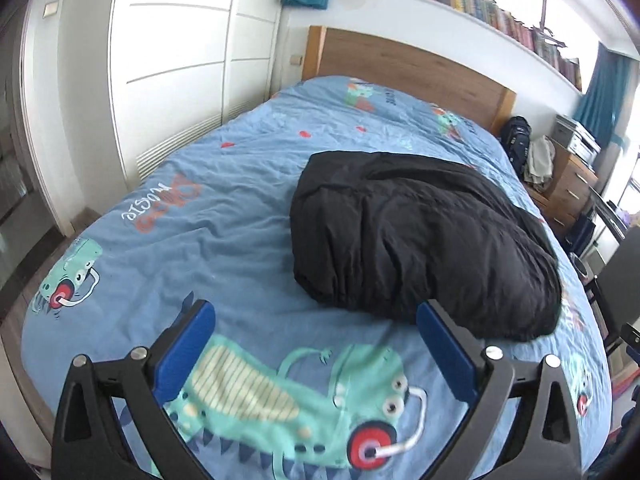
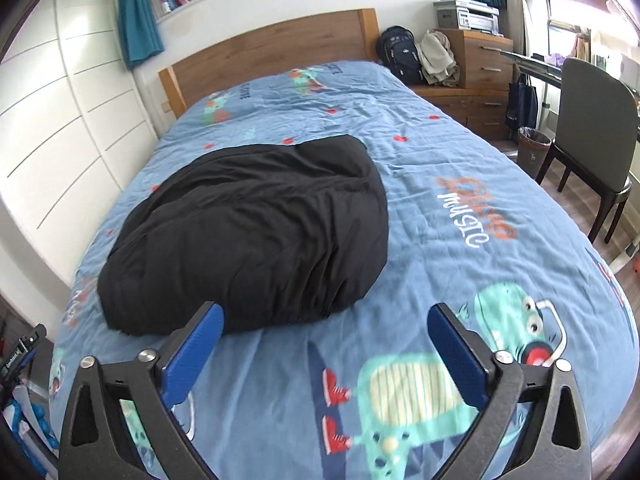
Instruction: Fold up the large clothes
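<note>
While both claws hang empty over the near end, the notes run from largest to smallest.
Bed: bed (image 2: pixel 460 184) offers wide bare cover right of the garment and at its foot, good room to spread or finish a fold.
Edges: wardrobe (image 1: pixel 168 80) flanks one side, chair (image 2: pixel 592 128) the other; swing clear.
Garment: black garment (image 2: pixel 256 232) lies mid-bed in a rumpled bundle, possibly folded already; take its near hem at both corners.
Claws: left claw (image 1: pixel 316 320) and right claw (image 2: pixel 326 326) stand wide apart, gripping nothing.
</note>
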Motion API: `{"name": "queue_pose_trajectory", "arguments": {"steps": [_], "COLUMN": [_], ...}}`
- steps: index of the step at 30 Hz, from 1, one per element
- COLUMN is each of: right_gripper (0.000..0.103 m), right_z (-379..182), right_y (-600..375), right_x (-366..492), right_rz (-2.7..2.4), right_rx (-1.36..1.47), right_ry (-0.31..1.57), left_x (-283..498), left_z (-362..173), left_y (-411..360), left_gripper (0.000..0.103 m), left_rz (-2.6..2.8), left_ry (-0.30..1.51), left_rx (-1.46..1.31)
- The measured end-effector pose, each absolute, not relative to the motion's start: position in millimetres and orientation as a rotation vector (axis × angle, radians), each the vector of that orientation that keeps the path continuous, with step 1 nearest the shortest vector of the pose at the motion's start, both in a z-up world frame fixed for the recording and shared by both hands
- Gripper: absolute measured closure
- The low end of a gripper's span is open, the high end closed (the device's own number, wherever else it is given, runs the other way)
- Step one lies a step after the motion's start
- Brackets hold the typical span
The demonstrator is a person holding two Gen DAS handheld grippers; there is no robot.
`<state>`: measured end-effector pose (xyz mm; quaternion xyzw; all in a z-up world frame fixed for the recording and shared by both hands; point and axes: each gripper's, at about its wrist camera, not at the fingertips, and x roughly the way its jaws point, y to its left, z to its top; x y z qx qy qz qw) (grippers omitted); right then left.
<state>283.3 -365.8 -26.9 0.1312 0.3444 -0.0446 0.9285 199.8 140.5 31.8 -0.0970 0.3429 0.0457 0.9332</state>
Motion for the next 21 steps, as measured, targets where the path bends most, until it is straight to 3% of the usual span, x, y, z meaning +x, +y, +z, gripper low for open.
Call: {"name": "queue_pose_trajectory", "arguments": {"steps": [9, 21], "right_gripper": [0.001, 0.001], "right_z": [-19.5, -16.9], "right_y": [-320.4, -302.2], "right_x": [212.3, 163.8], "right_rz": [-0.044, -0.034], "right_rx": [0.175, 0.138], "right_ry": [0.632, 0.583], "left_x": [120.3, 88.1], "left_z": [64.3, 66.9], "left_y": [94.9, 67.0], "left_gripper": [0.001, 0.001], "left_rz": [0.057, 0.085], "left_ry": [0.594, 0.584], "left_rx": [-0.096, -0.032]}}
